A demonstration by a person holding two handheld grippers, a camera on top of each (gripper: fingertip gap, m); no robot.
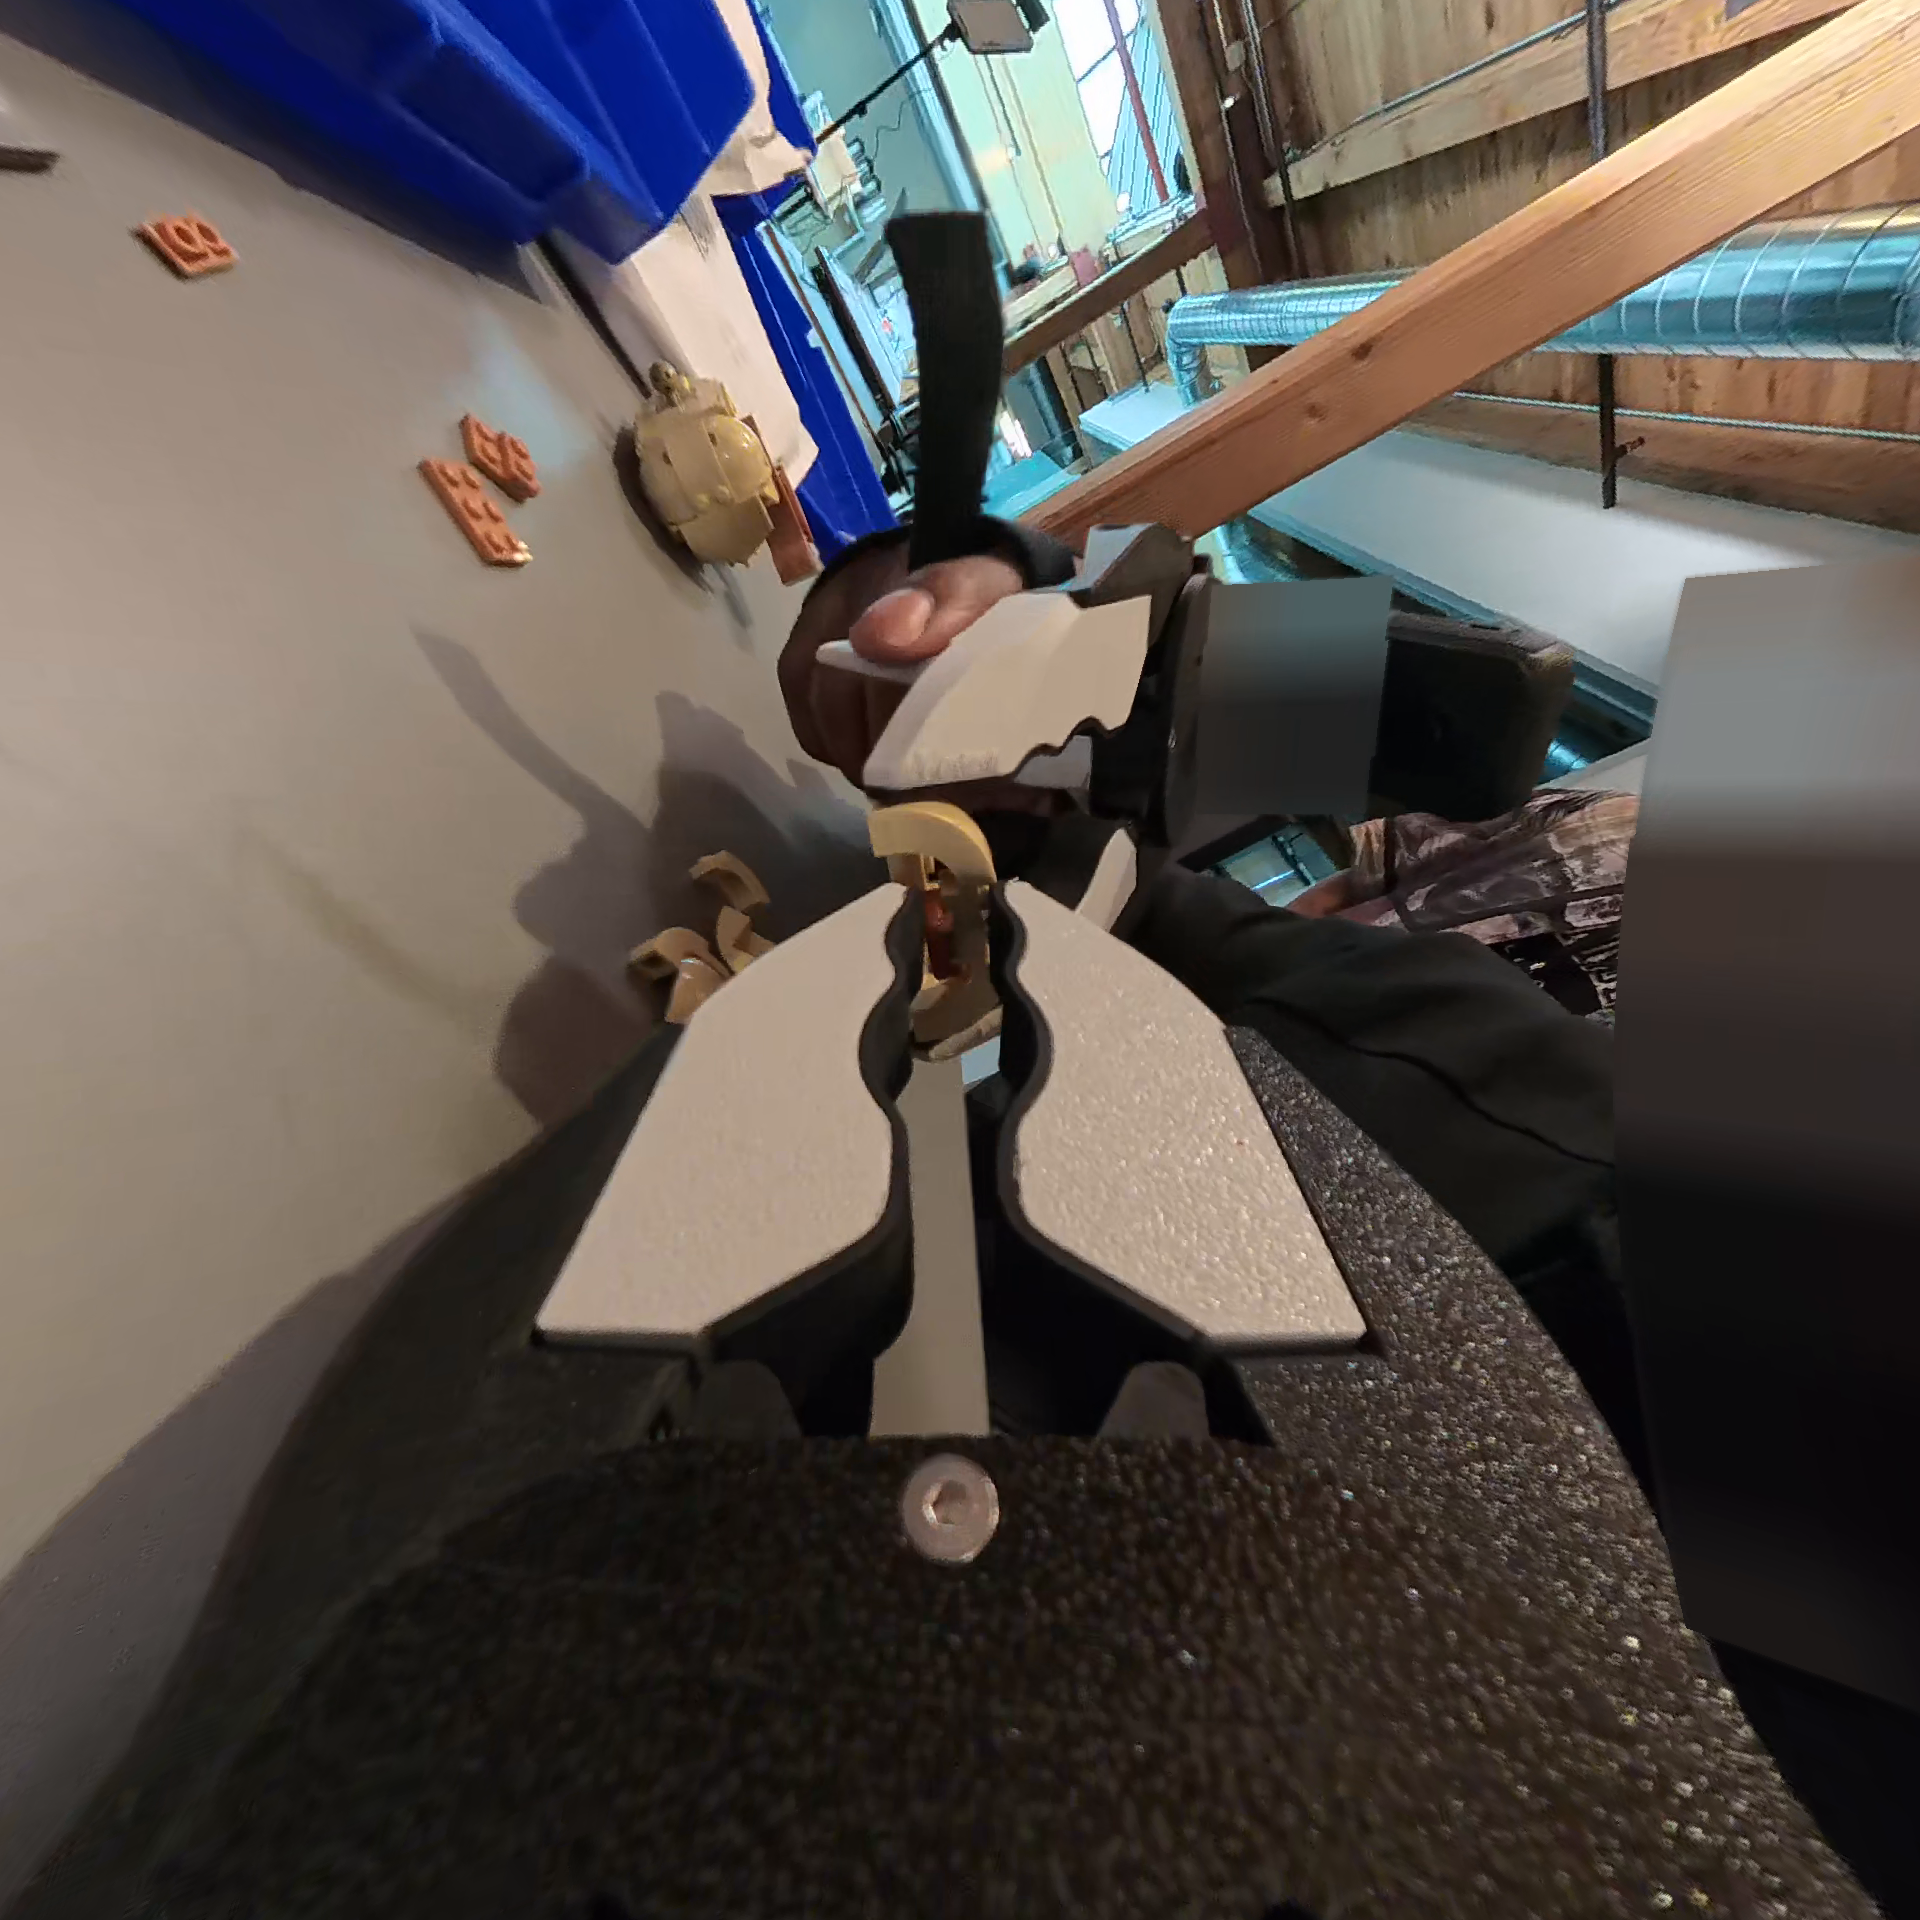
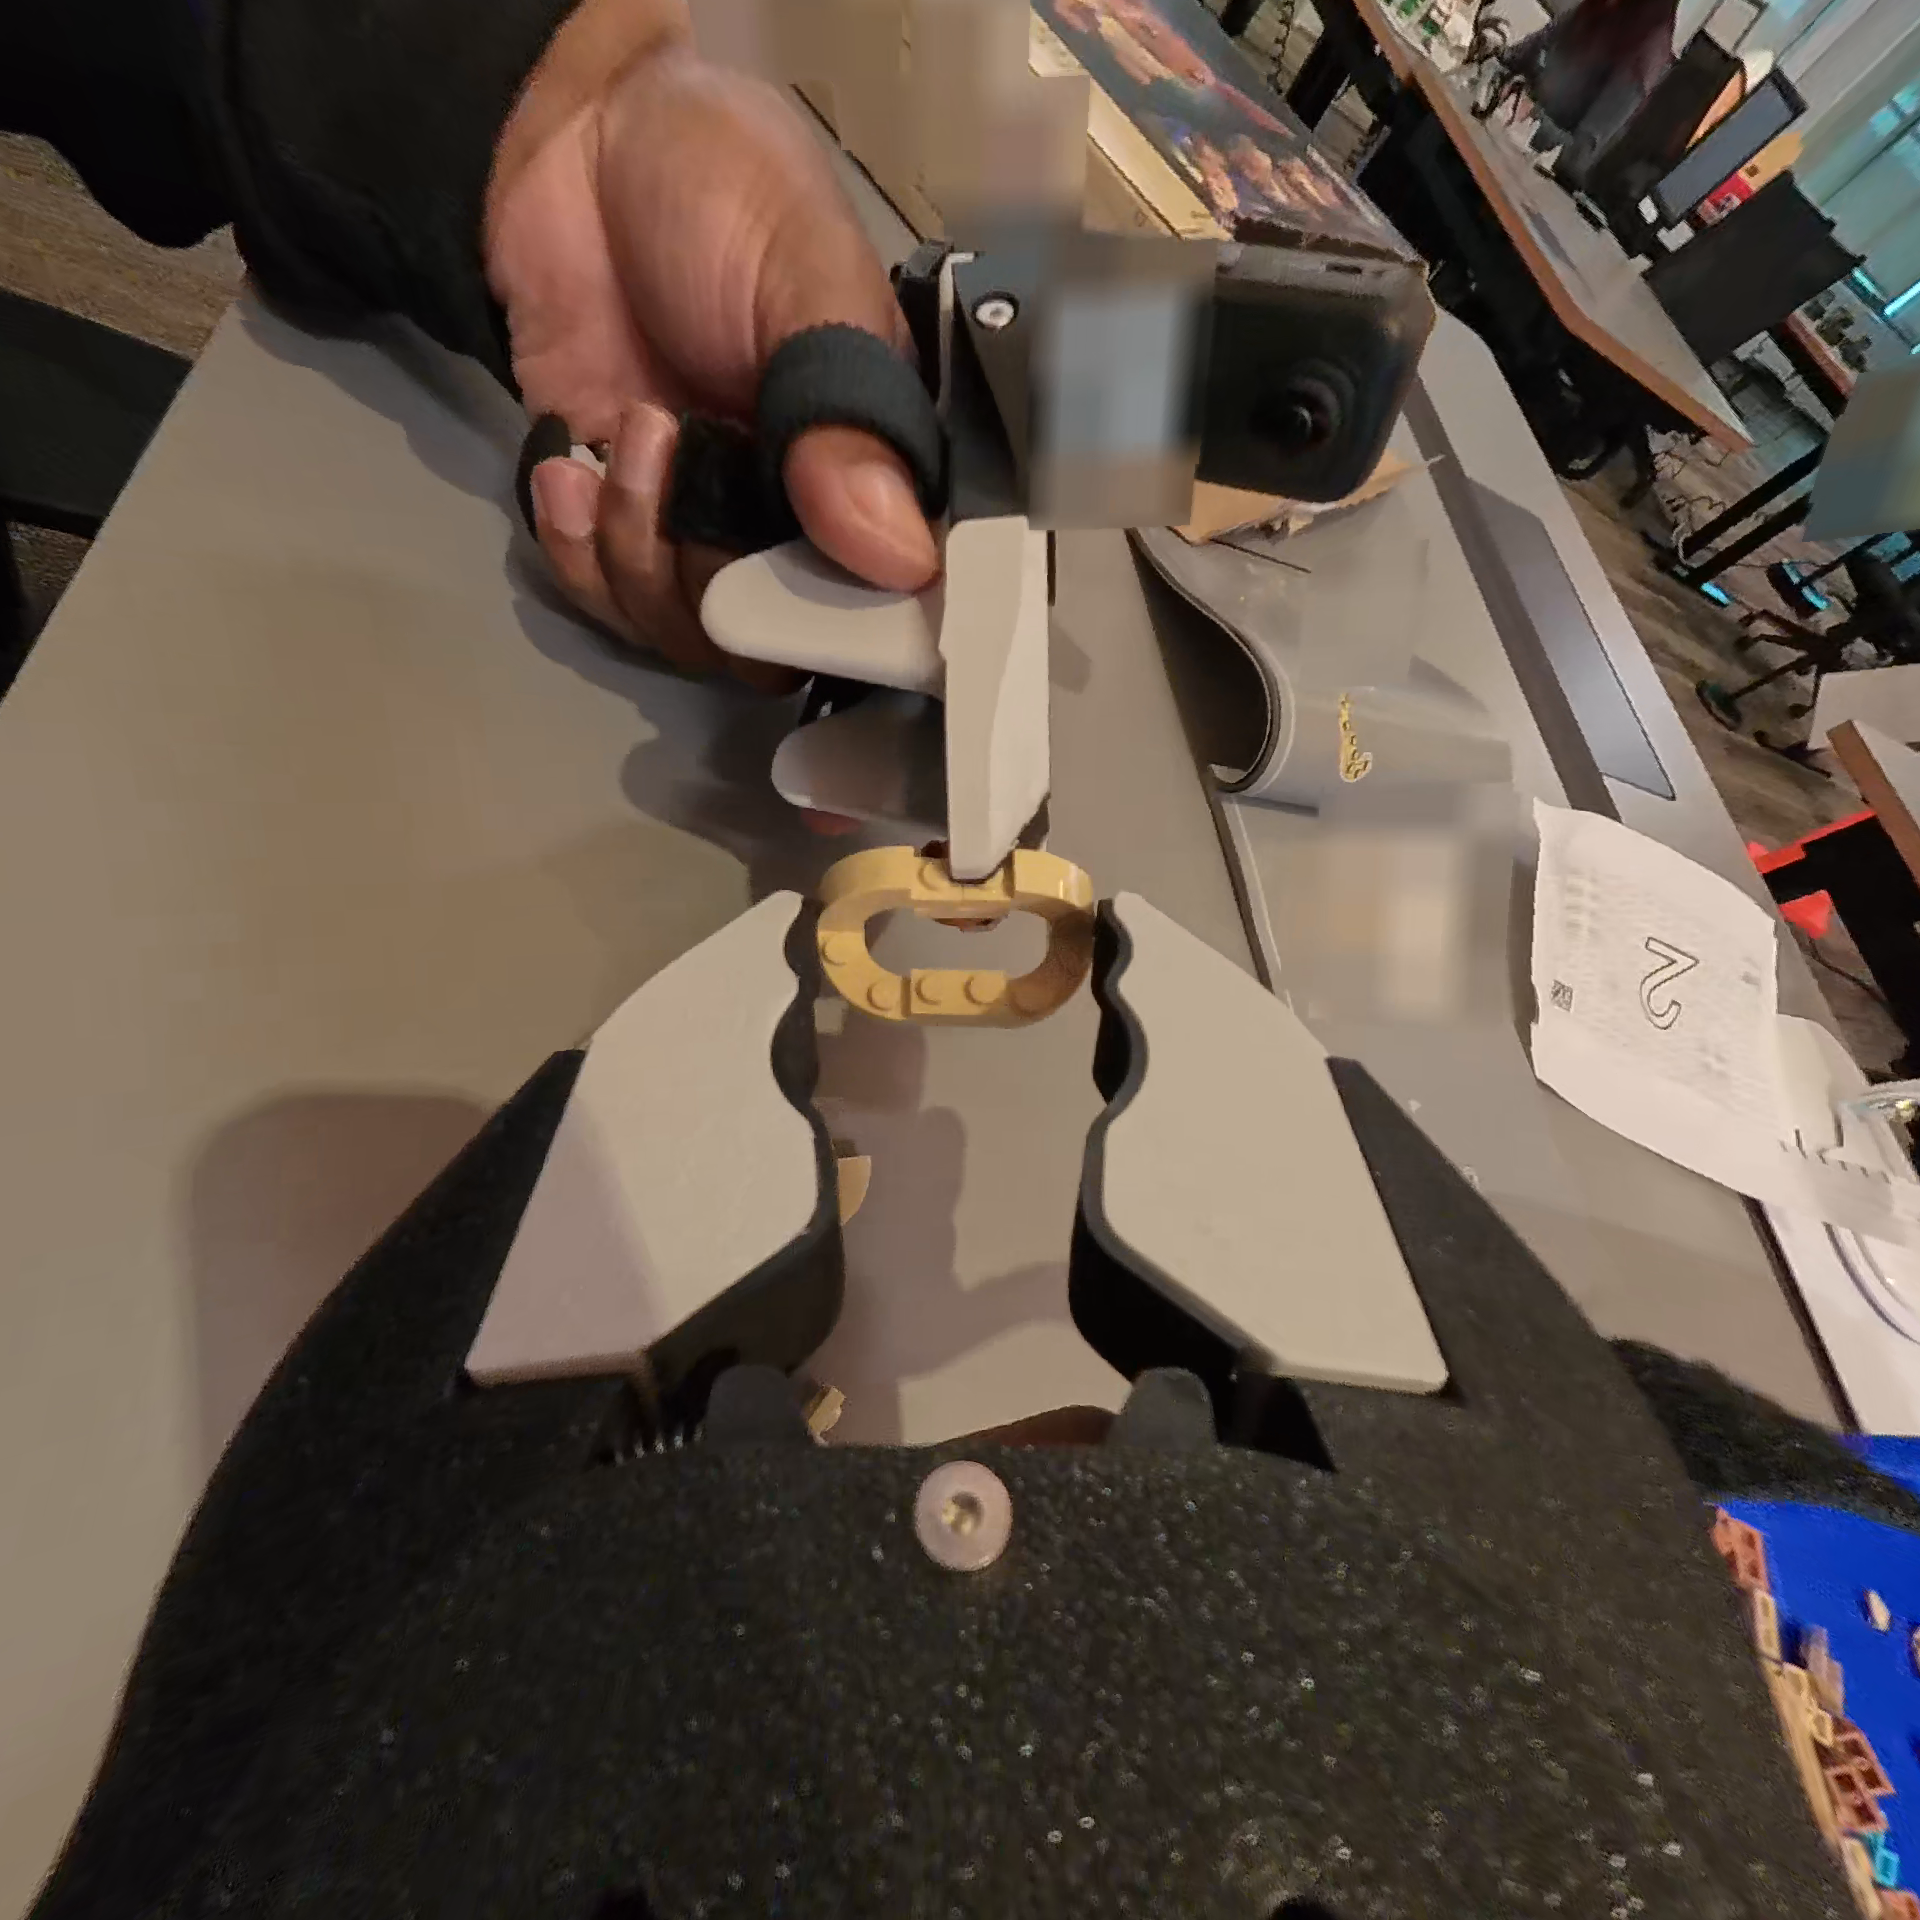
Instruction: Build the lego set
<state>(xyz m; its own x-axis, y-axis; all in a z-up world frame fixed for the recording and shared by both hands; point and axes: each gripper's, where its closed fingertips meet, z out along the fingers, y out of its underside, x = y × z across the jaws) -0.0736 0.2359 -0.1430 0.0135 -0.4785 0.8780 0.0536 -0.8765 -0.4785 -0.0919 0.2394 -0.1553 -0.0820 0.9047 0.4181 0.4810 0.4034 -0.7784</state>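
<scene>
A tan oval ring of Lego arches hangs above the grey table. My left gripper is shut on the ring's far side, where a small brown piece shows; in the right wrist view it comes down from above, held by a hand. My right gripper is open, its two fingertips just outside the ring's left and right ends; I cannot tell if they touch. One of its fingers shows above the ring in the left wrist view.
Loose tan arches, brown plates and a tan domed build lie on the table by blue bins. A printed sheet, a rolled grey mat and a blue bin of bricks are at the right. My two grippers' fingertips are within a few centimetres of each other.
</scene>
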